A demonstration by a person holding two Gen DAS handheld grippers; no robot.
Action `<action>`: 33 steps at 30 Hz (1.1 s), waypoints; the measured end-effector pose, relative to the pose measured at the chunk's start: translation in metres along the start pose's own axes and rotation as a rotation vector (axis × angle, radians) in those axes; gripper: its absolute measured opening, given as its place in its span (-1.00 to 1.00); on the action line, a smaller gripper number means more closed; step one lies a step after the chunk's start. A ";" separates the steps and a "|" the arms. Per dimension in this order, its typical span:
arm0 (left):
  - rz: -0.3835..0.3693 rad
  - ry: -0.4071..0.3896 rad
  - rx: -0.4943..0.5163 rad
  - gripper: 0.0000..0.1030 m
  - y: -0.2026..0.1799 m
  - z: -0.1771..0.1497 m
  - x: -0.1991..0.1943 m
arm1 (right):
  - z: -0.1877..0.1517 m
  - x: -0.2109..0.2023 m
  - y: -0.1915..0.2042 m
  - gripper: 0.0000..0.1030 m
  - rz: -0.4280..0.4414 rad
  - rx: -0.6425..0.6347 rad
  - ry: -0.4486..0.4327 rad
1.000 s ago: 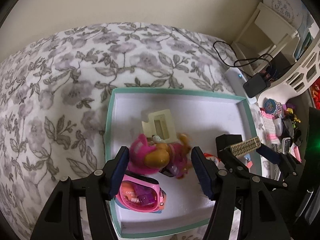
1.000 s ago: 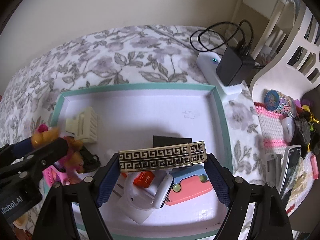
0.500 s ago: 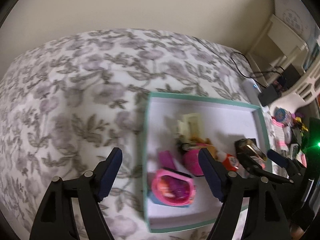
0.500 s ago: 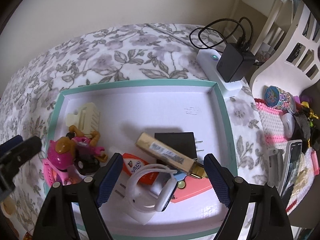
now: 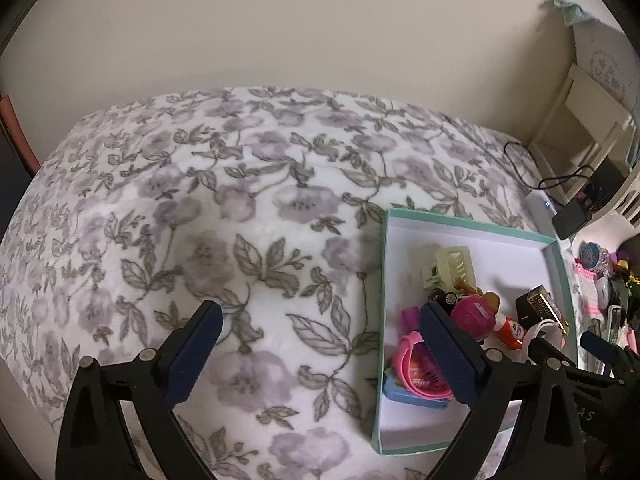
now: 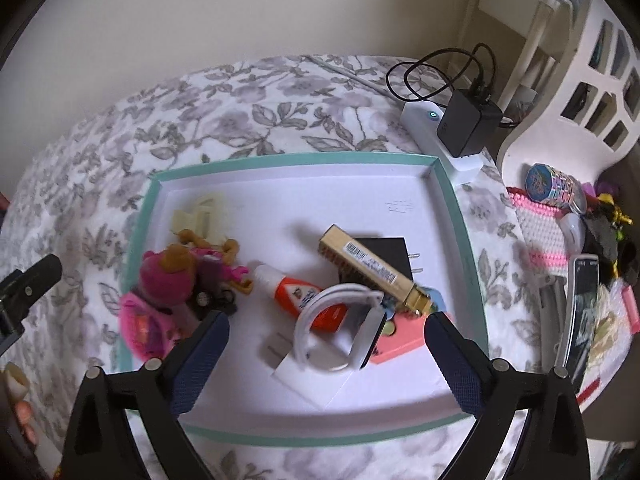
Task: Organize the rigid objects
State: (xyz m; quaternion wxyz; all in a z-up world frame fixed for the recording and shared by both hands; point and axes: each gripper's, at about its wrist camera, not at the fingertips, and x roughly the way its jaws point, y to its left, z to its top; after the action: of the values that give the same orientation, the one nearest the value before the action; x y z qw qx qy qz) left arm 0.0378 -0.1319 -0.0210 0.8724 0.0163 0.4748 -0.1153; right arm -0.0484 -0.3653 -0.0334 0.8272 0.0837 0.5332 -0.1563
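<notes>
The teal-rimmed box (image 6: pixel 460 216) sits on the flowered bedspread (image 5: pixel 248 208) and already holds the sorted things. Just ahead of the right gripper (image 6: pixel 326 356), between and beyond its fingertips, lie the gold patterned bar (image 6: pixel 372 268) slanted across a black adapter (image 6: pixel 384 248), a white watch-like band (image 6: pixel 340 320) curled on its side, and an orange-and-white glue bottle (image 6: pixel 296 290). Further ahead and to its left are the pink toy figure (image 6: pixel 176 276) and a cream hair clip (image 6: pixel 200 216). A pink flat case (image 6: pixel 400 336) shows near its right fingertip.

Judging from this layout, the step in hand looks like the release after a drop-off: both tools are empty over or beside the box. The next move probably calls for finding another loose rigid item, perhaps in the clutter on the pink knitted mat (image 6: pixel 540 220) off to the right gripper's right, and lining the jaws up across its narrow side.

The right gripper's jaws are opening and stand wide apart; nothing is pinched, though the band and bar lie below in the gap. The left gripper (image 5: pixel 320 356) is also opening, spread wide and holding nothing. Only bedspread shows between its fingers; the box lies to its right, with the right finger crossing in front of the pink toys.
</notes>
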 end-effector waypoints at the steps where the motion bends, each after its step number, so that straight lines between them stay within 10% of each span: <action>1: -0.003 -0.009 -0.001 0.91 0.002 -0.001 -0.004 | -0.001 -0.004 0.001 0.94 -0.002 0.001 -0.007; 33: 0.054 -0.068 -0.070 0.91 0.041 -0.027 -0.061 | -0.029 -0.064 0.025 0.94 -0.032 -0.027 -0.092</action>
State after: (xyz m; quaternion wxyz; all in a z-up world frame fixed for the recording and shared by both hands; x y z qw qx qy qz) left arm -0.0072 -0.0765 0.0115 0.8908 -0.0052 0.4480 -0.0758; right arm -0.0895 -0.3222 0.0118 0.8493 0.0567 0.4979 -0.1662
